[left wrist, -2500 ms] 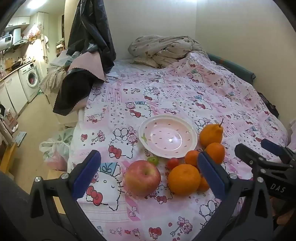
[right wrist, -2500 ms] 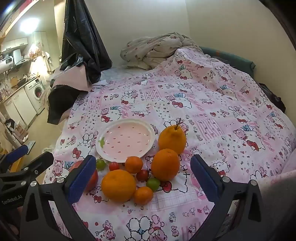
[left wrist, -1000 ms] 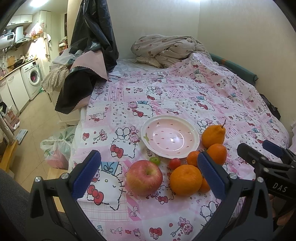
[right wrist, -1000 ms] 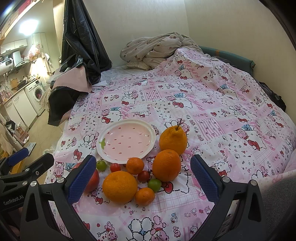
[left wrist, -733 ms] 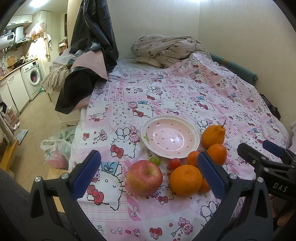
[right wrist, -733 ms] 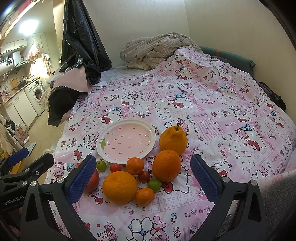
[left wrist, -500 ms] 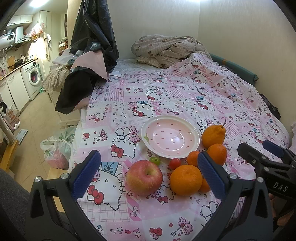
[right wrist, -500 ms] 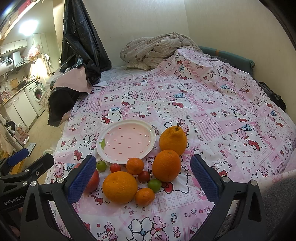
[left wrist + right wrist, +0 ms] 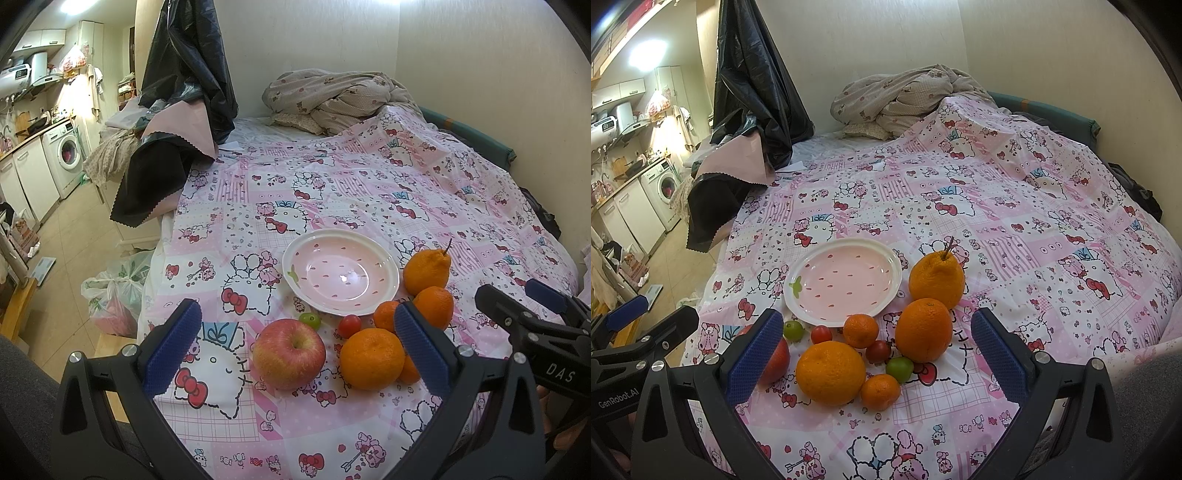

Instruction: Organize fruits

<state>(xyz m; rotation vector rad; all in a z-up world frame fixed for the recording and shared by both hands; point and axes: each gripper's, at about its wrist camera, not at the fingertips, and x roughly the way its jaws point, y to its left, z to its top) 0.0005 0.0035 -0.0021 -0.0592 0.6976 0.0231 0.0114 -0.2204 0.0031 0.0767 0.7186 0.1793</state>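
A pink strawberry-print plate [image 9: 389, 291] [image 9: 890, 284] lies empty on the pink cartoon bedspread. In front of it lie a red apple [image 9: 289, 353] [image 9: 777, 360], a big orange [image 9: 371, 359] [image 9: 830, 373], a second orange [image 9: 923, 329], a stemmed pear-shaped orange [image 9: 426, 271] [image 9: 937, 278], small mandarins [image 9: 860, 330], cherry tomatoes [image 9: 349, 326] and green grapes [image 9: 310, 319] [image 9: 899, 368]. My left gripper [image 9: 295, 350] is open and empty, held above the apple. My right gripper [image 9: 875, 354] is open and empty, held above the fruit cluster.
A crumpled blanket [image 9: 332, 99] lies at the bed's far end by the wall. Black and pink cloths [image 9: 173, 122] hang over the bed's left side. The bed's left edge drops to a floor with plastic bags [image 9: 118, 291].
Both grippers have stayed nearly still; the left view has drifted very slightly. No fruit has moved.
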